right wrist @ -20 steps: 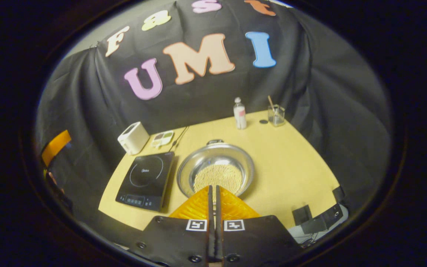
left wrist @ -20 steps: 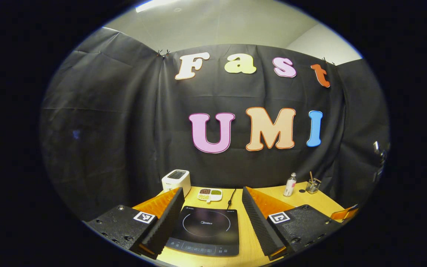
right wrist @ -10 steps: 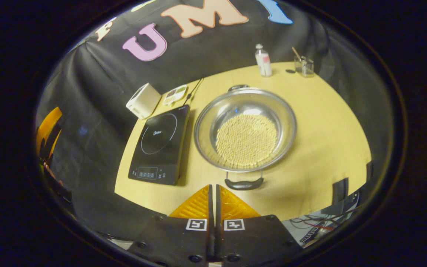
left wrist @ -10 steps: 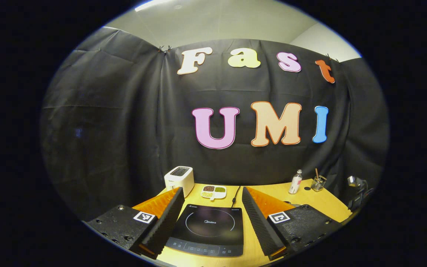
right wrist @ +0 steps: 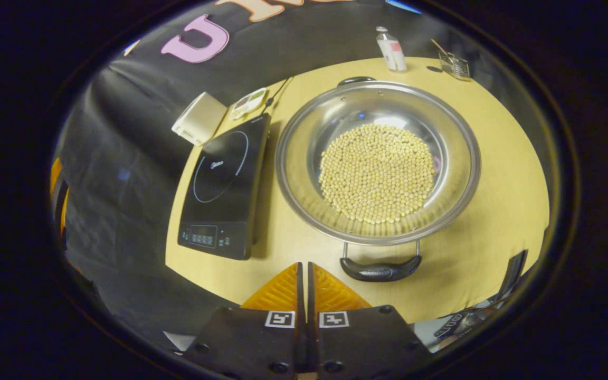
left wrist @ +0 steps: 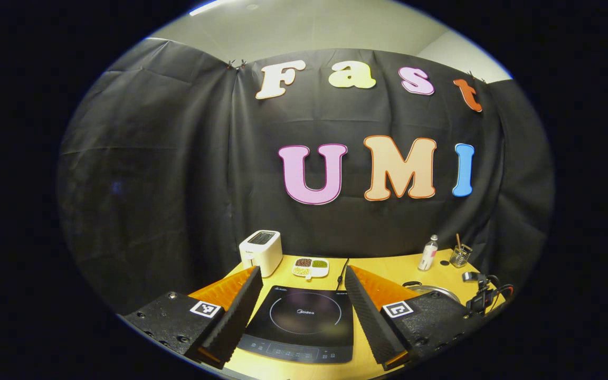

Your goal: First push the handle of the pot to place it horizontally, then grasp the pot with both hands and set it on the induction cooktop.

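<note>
A wide steel pot (right wrist: pixel 296 124) holding pale beans stands on the wooden table to the right of the black induction cooktop (right wrist: pixel 225 184). One black handle (right wrist: pixel 380 270) points toward me and the other handle (right wrist: pixel 355 81) toward the wall. My right gripper (right wrist: pixel 304 266) is shut with nothing in it, hovering just left of the near handle. In the left gripper view, my left gripper (left wrist: pixel 302 272) stands open above the cooktop (left wrist: pixel 304 322), nothing between its fingers. The pot's rim (left wrist: pixel 436 289) peeks out past the right finger.
A white toaster (left wrist: pixel 262 252) and a small divided dish (left wrist: pixel 310 266) sit behind the cooktop, whose cord runs back to the wall. A bottle (left wrist: pixel 428 253) and a glass (left wrist: pixel 459 256) with a stick stand at the back right. The table's front edge (right wrist: pixel 214 277) is close.
My right gripper has come down and forward toward the pot, whose near handle now lies just beyond its tips. The left gripper has shifted slightly, bringing the pot's rim into view.
</note>
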A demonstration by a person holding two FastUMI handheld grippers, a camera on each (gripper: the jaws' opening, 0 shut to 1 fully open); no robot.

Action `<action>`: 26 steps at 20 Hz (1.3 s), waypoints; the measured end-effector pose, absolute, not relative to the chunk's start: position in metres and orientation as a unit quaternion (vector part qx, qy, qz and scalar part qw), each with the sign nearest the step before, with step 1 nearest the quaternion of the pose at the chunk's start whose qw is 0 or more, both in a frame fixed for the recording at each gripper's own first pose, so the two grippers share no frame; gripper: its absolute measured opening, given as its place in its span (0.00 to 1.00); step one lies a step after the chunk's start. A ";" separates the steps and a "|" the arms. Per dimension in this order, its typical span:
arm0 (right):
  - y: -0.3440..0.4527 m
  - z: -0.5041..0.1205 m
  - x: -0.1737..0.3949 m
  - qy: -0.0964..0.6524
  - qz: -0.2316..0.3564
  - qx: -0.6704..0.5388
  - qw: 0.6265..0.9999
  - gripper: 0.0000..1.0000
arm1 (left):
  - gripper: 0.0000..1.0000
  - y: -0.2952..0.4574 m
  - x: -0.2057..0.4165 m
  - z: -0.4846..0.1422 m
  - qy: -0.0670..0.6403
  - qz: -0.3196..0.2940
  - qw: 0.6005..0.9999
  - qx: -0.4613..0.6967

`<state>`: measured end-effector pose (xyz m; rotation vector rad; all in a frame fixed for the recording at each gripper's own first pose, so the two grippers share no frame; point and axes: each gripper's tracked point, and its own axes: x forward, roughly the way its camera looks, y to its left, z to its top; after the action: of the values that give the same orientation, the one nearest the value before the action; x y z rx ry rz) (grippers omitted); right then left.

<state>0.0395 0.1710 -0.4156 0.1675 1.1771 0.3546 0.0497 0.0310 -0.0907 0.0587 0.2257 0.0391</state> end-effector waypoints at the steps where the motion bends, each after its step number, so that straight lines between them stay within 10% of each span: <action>1: 0.169 -0.420 0.041 0.555 0.163 0.074 0.812 0.02 | 0.96 0.031 0.050 -0.091 0.113 0.021 0.993 0.028; 26: 0.072 -0.421 0.075 0.619 0.184 0.014 0.763 0.03 | 0.96 -0.053 0.097 -0.116 0.154 0.051 0.986 0.032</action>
<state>0.0747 0.0722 -0.4213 0.0309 1.3472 0.4011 0.0970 -0.0531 -0.1165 0.0636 0.3104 0.1020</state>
